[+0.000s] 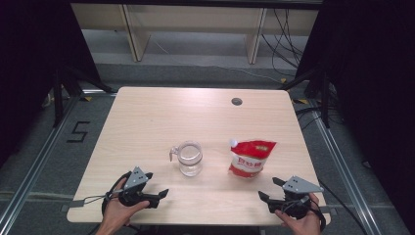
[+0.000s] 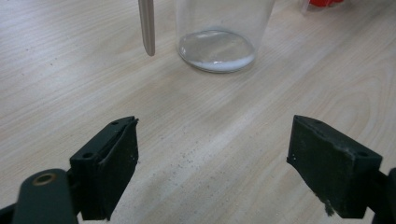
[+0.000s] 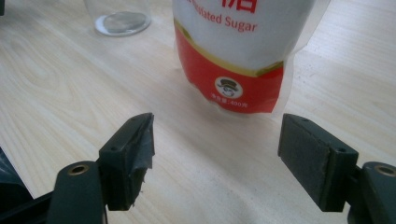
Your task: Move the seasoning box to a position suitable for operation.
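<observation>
The pale wood-grain table (image 1: 147,122) bears, near its middle, a red-and-white stand-up pouch of granulated sugar (image 1: 250,157) with a white spout cap, and just left of it a clear glass jar (image 1: 189,157) with a wire clasp, a little white powder lying in its base. At the near edge I hold my left gripper (image 1: 157,188) and my right gripper (image 1: 270,188) — both spread wide, nothing between the pads — the left short of the jar, the right short of the pouch.

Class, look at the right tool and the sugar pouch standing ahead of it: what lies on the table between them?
Nothing: in the right gripper view, bare wooden table runs from the open right tool to the sugar pouch.
</observation>
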`<state>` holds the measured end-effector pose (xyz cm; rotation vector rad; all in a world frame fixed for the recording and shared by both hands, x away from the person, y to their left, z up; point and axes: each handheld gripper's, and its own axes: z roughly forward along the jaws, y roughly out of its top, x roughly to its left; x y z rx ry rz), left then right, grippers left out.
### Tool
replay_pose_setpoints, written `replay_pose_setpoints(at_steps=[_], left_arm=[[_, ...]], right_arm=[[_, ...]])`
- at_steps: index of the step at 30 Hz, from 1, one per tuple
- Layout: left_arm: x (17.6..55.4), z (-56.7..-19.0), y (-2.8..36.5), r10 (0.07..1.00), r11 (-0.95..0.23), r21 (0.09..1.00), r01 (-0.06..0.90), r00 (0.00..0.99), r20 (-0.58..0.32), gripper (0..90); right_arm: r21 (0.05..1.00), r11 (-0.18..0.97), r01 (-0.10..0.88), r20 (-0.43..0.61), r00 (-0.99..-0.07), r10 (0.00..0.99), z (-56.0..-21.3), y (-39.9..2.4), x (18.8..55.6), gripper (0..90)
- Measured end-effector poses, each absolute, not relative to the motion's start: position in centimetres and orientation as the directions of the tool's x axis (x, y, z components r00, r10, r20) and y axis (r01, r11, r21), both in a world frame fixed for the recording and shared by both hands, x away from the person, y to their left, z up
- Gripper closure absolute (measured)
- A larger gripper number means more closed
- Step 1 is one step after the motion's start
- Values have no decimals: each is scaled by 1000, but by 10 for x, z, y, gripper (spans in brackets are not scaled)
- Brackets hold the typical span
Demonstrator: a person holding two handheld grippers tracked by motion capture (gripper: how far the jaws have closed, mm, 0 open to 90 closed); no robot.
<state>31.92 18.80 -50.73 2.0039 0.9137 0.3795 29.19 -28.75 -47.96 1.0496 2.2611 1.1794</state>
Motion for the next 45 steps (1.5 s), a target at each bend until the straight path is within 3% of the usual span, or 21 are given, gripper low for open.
replay_pose_setpoints(at_steps=[16,18,23,29,30,34,39,45], left_arm=[[339,-503,192,765,-288,845,450,639,-80,188],[345,-498,193,761,-259,862,436,641,-96,260],[354,-491,191,767,-255,875,412,637,-76,280],[366,-491,182,757,-284,876,390,652,-45,361],[369,-492,180,756,-293,873,390,653,-39,369],[377,-492,174,759,-307,877,369,651,-9,428],[387,-493,163,756,-339,873,351,653,31,539],[396,-493,153,737,-372,866,334,673,57,596]], right_arm=[[834,329,443,23,-623,782,-477,-288,289,284],[831,342,438,7,-624,782,-477,-287,289,284],[832,344,436,10,-630,776,-477,-285,288,284],[840,356,410,-10,-644,765,-478,-285,289,284],[827,341,447,17,-626,780,-477,-283,286,285],[826,341,449,20,-628,778,-478,-282,286,287],[827,354,437,4,-634,774,-479,-283,287,297],[827,362,431,-2,-641,768,-479,-285,288,298]])
